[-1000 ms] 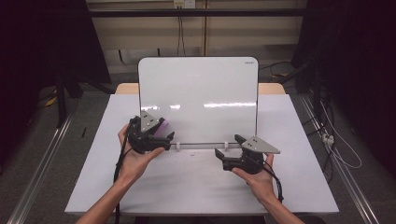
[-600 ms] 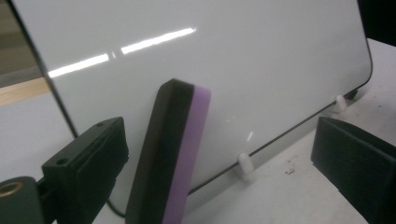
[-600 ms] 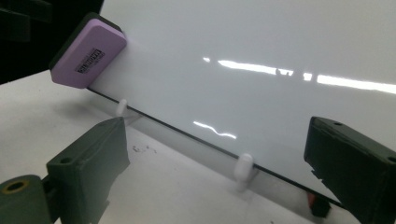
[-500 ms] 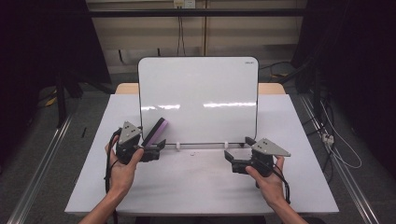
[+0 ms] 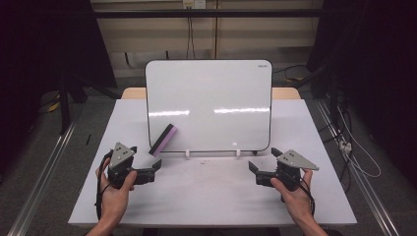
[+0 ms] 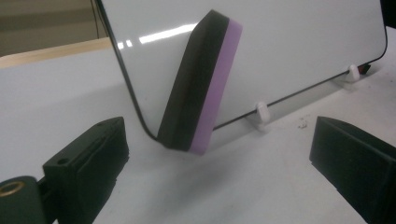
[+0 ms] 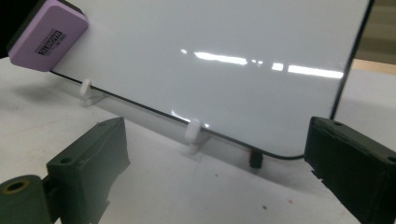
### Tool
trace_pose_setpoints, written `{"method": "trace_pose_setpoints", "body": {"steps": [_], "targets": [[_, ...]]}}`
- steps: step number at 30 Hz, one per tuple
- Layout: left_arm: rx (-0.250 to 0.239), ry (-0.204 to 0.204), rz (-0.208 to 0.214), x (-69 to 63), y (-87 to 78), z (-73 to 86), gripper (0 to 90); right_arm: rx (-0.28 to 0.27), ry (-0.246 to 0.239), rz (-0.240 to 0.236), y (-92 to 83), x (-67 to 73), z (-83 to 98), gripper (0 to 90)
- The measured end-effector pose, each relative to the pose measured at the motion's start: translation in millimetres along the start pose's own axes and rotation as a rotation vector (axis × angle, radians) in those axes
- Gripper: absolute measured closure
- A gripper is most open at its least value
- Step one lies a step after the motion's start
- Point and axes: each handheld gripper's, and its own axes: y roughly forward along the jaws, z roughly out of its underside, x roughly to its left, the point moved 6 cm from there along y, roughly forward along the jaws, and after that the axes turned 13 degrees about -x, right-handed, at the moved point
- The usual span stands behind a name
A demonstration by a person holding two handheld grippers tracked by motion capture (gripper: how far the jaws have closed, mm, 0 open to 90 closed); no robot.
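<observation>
A white whiteboard [image 5: 209,103] stands upright on small white clips at the table's middle. A black and purple eraser [image 5: 163,139] clings tilted to its lower left corner, seen close in the left gripper view [image 6: 201,84] and at the far left in the right gripper view [image 7: 46,35]. My left gripper [image 5: 156,167] is open, just below and in front of the eraser, holding nothing. My right gripper [image 5: 253,169] is open near the board's lower right corner, with nothing between its jaws.
The white table [image 5: 211,196] ends close in front of both hands. White clips [image 5: 188,154] hold the board's bottom edge. Metal rails [image 5: 44,172] run along the floor at both sides, and cables [image 5: 354,152] lie at the right.
Both grippers have drawn back toward the table's front and apart. The left gripper has let go of the eraser, which now stays on the board's lower left corner.
</observation>
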Motion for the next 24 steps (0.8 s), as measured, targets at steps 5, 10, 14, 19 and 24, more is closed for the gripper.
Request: {"method": "trace_pose_setpoints", "body": {"steps": [5,10,14,19,24], "targets": [[0.015,-0.030,-0.011,2.8,-8.1,9.9,4.2,0.019,-0.004,0.021,-9.0,-9.9,3.6,6.0],[-0.006,-0.027,-0.034,5.5,-12.8,15.1,4.5,0.023,0.004,0.060,-17.6,-23.7,6.6,6.2],[-0.032,-0.013,-0.041,4.3,-15.6,22.0,4.3,0.020,0.026,0.084,-23.7,-30.3,13.7,6.3],[-0.033,-0.020,-0.054,4.8,-22.5,27.4,4.2,-0.007,0.037,0.090,-29.5,-30.8,13.6,6.1],[-0.045,-0.032,-0.079,9.2,-22.6,27.5,4.0,0.004,0.030,0.087,-28.8,-28.5,15.5,6.1]]}}
